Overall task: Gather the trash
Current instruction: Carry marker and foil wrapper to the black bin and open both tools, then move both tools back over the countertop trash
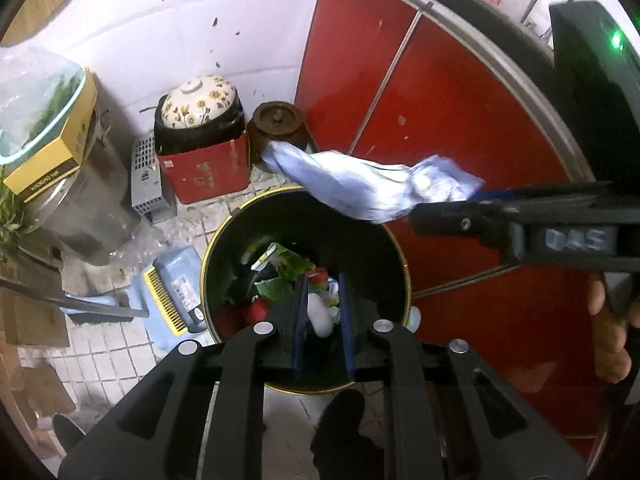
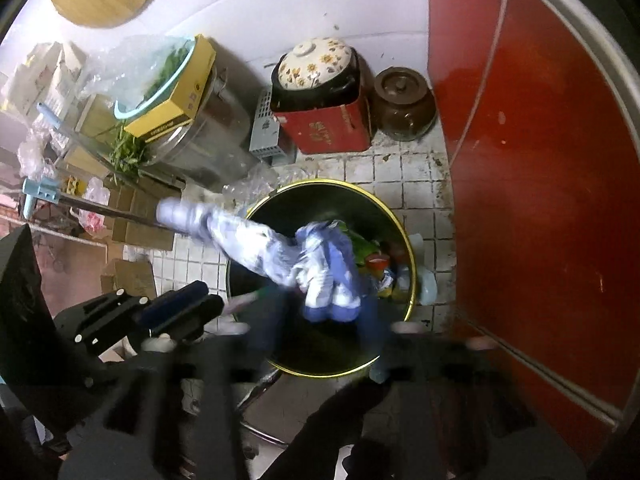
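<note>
A black round bin (image 1: pixel 224 240) with a gold rim stands on the tiled floor, holding green wrappers (image 1: pixel 280 268) and red scraps. My left gripper (image 1: pixel 323 320) points down into it, its blue pads a little apart. A white crumpled scrap (image 1: pixel 320 314) shows between them, loose. My right gripper (image 1: pixel 444 204) reaches in from the right above the bin's far rim. A long blue-and-white crumpled bag (image 1: pixel 360 188) trails from its tip. In the right wrist view that bag (image 2: pixel 320 276) hangs over the bin (image 2: pixel 320 182) between the blurred, wide-apart fingers of my right gripper (image 2: pixel 320 320). My left gripper (image 2: pixel 188 312) is at lower left.
Red cabinet doors (image 1: pixel 460 128) close off the right side. Behind the bin stand a flowered pot (image 1: pixel 198 104) on a red box and a brown jar (image 1: pixel 276 124). A blue dustpan (image 1: pixel 172 292), a steel pot and cardboard boxes crowd the left. A hand (image 1: pixel 608 332) holds the right gripper.
</note>
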Available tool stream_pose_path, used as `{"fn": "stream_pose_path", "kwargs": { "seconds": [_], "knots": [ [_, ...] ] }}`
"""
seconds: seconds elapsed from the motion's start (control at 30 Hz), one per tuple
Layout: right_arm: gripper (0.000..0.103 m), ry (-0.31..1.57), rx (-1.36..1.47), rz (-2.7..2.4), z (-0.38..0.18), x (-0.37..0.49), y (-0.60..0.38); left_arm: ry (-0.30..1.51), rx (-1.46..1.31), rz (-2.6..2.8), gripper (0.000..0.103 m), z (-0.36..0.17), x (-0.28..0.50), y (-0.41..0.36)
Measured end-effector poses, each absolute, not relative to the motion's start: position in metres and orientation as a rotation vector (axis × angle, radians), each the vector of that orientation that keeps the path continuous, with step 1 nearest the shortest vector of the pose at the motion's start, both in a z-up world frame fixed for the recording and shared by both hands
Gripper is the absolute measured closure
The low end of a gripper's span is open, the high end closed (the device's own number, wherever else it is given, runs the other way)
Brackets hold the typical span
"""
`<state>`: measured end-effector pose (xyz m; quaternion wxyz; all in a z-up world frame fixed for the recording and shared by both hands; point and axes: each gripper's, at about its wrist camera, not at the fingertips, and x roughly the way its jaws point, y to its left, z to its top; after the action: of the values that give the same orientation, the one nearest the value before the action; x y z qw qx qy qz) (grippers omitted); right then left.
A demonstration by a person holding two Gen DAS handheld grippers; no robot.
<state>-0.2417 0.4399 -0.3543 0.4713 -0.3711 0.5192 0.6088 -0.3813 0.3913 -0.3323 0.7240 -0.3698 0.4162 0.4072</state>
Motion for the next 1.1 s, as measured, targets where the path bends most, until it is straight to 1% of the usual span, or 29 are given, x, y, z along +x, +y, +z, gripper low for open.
{"fn": "stream_pose_path", "kwargs": {
  "seconds": [0.03, 0.07, 0.13, 0.27, 0.33, 0.4, 0.47, 0.53, 0.6, 0.63, 0.77, 0.83, 1.03, 1.1],
  "knots": [
    [0.025, 1.263, -0.904, 1.495, -0.355, -0.243, 0.441, 0.924, -0.826, 0.898, 0.042, -0.335, -0.383, 0.393],
    [0.025, 1.259, -0.898, 1.506, -0.354, -0.243, 0.442, 0.914, -0.828, 0.915, 0.027, -0.335, -0.386, 0.392],
    [0.025, 1.268, -0.904, 1.506, -0.351, -0.242, 0.442, 0.883, -0.823, 0.931, 0.026, -0.33, -0.39, 0.391],
    [0.025, 1.246, -0.902, 1.514, -0.336, -0.24, 0.435, 0.9, -0.824, 0.941, 0.026, -0.319, -0.392, 0.385],
    [0.025, 1.224, -0.898, 1.518, -0.319, -0.237, 0.426, 0.908, -0.806, 0.939, 0.025, -0.307, -0.39, 0.38],
    [0.024, 1.214, -0.874, 1.523, -0.296, -0.231, 0.415, 0.912, -0.777, 0.935, 0.023, -0.291, -0.386, 0.374],
    [0.022, 1.193, -0.841, 1.525, -0.268, -0.223, 0.399, 0.929, -0.734, 0.927, 0.018, -0.273, -0.378, 0.368],
    [0.019, 1.159, -0.812, 1.516, -0.239, -0.212, 0.381, 0.947, -0.684, 0.885, 0.017, -0.25, -0.364, 0.357],
    [0.017, 1.136, -0.765, 1.493, -0.209, -0.195, 0.359, 0.954, -0.622, 0.847, 0.012, -0.229, -0.35, 0.347],
    [0.017, 1.131, -0.741, 1.478, -0.195, -0.187, 0.348, 0.961, -0.584, 0.833, 0.011, -0.218, -0.341, 0.342],
    [0.015, 1.089, -0.639, 1.393, -0.14, -0.141, 0.288, 0.953, -0.415, 0.722, 0.01, -0.167, -0.292, 0.308],
    [0.015, 1.042, -0.607, 1.332, -0.114, -0.118, 0.249, 0.94, -0.358, 0.653, 0.007, -0.144, -0.262, 0.288],
    [0.014, 0.948, -0.453, 1.054, -0.056, -0.047, 0.122, 0.903, -0.227, 0.402, 0.007, -0.102, -0.168, 0.221],
    [0.014, 0.916, -0.397, 0.943, -0.04, -0.027, 0.076, 0.882, -0.168, 0.279, 0.007, -0.09, -0.13, 0.187]
  ]
}}
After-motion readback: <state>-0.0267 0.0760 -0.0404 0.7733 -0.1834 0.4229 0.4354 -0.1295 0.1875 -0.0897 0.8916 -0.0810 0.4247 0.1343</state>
